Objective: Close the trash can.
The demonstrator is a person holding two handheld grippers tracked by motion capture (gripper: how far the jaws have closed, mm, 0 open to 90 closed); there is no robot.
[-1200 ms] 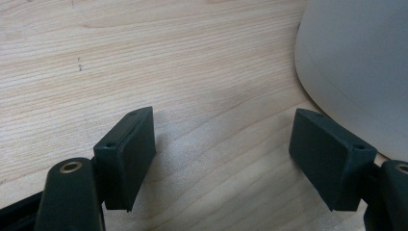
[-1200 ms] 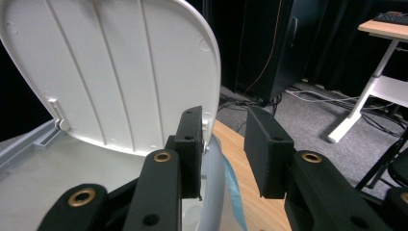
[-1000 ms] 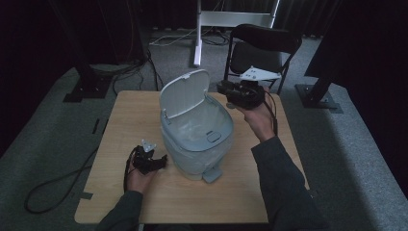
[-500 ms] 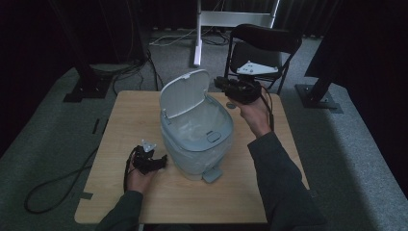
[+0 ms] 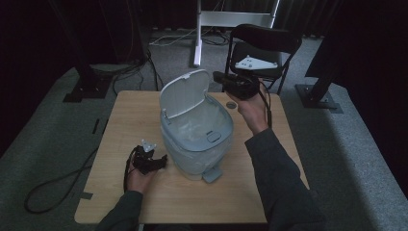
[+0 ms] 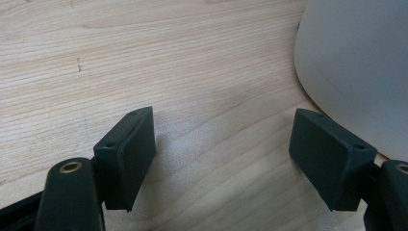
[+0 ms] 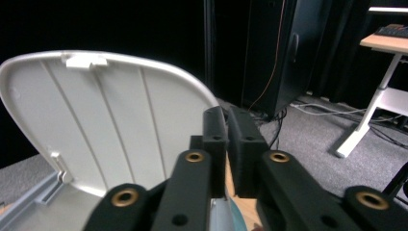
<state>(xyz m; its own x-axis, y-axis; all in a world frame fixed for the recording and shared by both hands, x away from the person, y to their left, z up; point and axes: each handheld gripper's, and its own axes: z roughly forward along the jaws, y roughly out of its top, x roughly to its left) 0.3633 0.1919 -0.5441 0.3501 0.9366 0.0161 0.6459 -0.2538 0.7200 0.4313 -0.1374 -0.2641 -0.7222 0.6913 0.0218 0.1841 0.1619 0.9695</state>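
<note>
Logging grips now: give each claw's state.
Left claw: open, empty, beside the bin.
Right claw: just closed, empty, by the lid.

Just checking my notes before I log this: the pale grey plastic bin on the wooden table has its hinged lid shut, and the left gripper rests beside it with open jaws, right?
Not quite. The pale grey plastic bin on the wooden table has its hinged lid standing open, as the high view and the right gripper view show. The rest holds: the left gripper rests beside it with open jaws.
</note>
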